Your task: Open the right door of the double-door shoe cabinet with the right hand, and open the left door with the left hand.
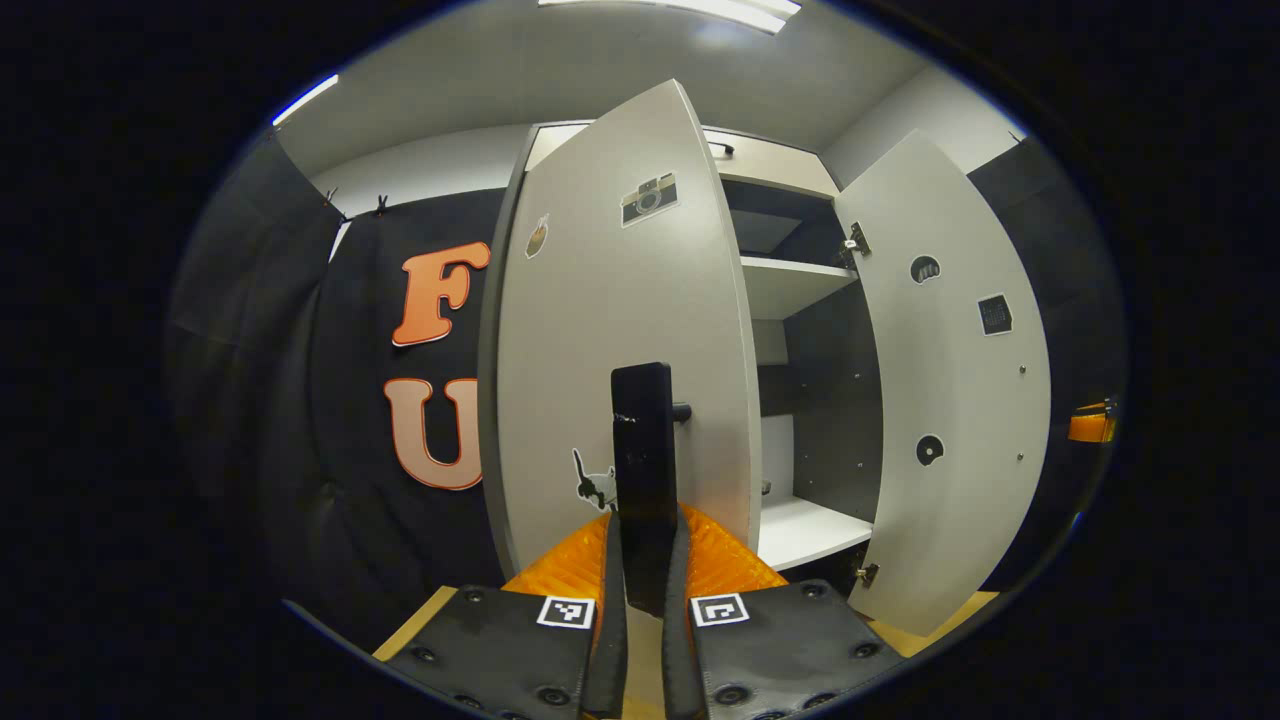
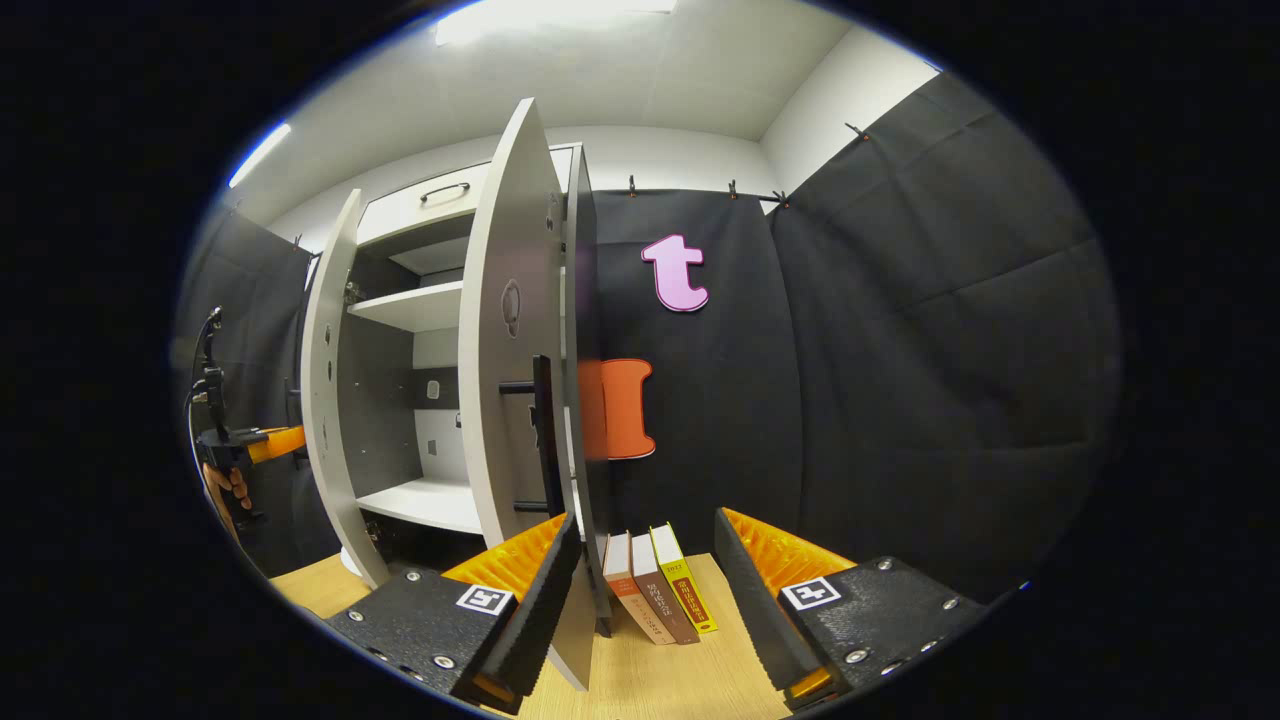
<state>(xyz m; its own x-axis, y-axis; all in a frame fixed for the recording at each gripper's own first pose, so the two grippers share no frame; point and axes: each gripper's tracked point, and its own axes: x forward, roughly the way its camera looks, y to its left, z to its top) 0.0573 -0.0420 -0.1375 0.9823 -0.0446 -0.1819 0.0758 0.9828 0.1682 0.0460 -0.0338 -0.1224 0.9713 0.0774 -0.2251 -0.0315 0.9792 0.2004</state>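
Left tongs [image 1: 645,600] at 6 o'clock of left gripper view, pads pinched tight on black bar handle [image 1: 643,470] of left door [image 1: 620,330], handle running up between the fingers toward centre. Left door swung partly out, filling the middle; camera sticker [image 1: 649,198] at 12 o'clock on its face, small cat sticker [image 1: 595,485] near the handle's foot. Right door [image 1: 950,400] at 3 o'clock, swung wide, inner face showing, hinges on its near edge. Between the doors, shoe cabinet [image 1: 800,400] interior: white shelf [image 1: 795,280] high, white floor board [image 1: 810,530] low, dark back panel.

In right gripper view, right tongs [image 2: 640,590] at 6 o'clock, spread wide, holding nothing; left finger [image 2: 530,585] just beside the right door's [image 2: 505,330] lower edge, contact unclear. Right door edge-on, up the middle, its black handle [image 2: 543,430] above that finger. Three books [image 2: 660,590] leaning on the wooden bench [image 2: 650,680] between the fingers, against the cabinet side. Left door [image 2: 325,390] at 9 o'clock; beyond it a hand [image 2: 228,490] on the other tool.
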